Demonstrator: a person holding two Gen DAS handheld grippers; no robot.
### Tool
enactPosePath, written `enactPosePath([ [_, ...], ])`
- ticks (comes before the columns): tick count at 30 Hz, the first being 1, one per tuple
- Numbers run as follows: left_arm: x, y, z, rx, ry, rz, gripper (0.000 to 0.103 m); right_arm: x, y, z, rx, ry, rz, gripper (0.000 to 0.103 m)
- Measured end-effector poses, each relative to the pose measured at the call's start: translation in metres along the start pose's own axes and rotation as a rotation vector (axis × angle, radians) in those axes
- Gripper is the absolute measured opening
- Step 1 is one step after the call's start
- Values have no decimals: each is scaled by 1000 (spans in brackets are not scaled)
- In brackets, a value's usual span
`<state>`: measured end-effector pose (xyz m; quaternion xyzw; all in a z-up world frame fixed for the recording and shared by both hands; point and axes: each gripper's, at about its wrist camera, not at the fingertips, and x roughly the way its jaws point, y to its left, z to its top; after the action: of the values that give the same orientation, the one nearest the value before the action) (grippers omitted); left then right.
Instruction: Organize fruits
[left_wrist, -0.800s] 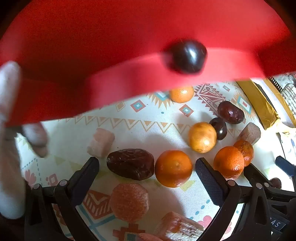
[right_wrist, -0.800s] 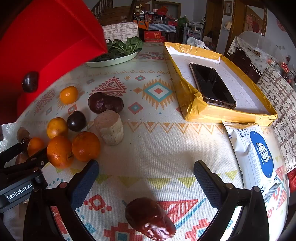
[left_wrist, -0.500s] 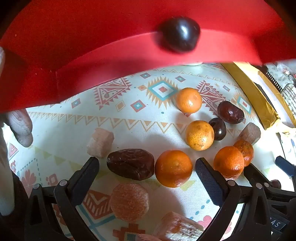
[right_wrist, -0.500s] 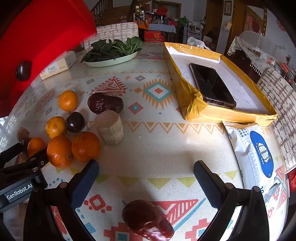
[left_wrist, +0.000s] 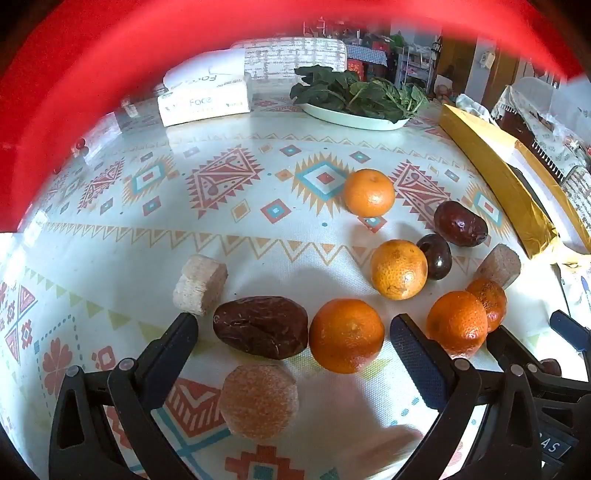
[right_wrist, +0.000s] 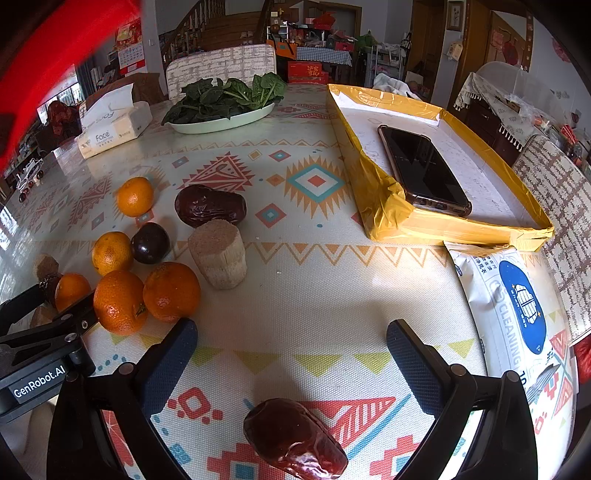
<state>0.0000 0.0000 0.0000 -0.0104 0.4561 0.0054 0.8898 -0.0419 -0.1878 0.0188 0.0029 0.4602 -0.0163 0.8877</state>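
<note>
Left gripper (left_wrist: 293, 332): fingers wide apart, empty, tilted down over a date (left_wrist: 260, 326) and orange (left_wrist: 346, 334) on the worktop (left_wrist: 129, 258). Right gripper (right_wrist: 291, 345): fingers likewise spread, empty; second date (right_wrist: 295, 439) lies just below them. Farther fruits: unmoved. Red tray (left_wrist: 55, 92): has lifted to the upper edge; its dark fruit gone from view.

Ahead of my hand-held gripper the surface (right_wrist: 314, 295) wears a pale cloth printed with red, teal and yellow shapes, and bright daylight glares off its far left part. Beyond its far edge stands a chair (right_wrist: 221, 64) with a grey-and-white patterned back. Farther off I see a wooden staircase (right_wrist: 207, 26), cluttered shelves (right_wrist: 317, 33) and brown wooden doors (right_wrist: 461, 33). To the right sits a cabinet (right_wrist: 491, 107) under a fringed cloth.
</note>
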Motion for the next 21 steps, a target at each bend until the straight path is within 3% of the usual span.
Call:
enactPosePath([
  [21, 0, 2, 2, -1, 3, 0, 103, 0, 0, 0, 0, 0, 0, 103],
])
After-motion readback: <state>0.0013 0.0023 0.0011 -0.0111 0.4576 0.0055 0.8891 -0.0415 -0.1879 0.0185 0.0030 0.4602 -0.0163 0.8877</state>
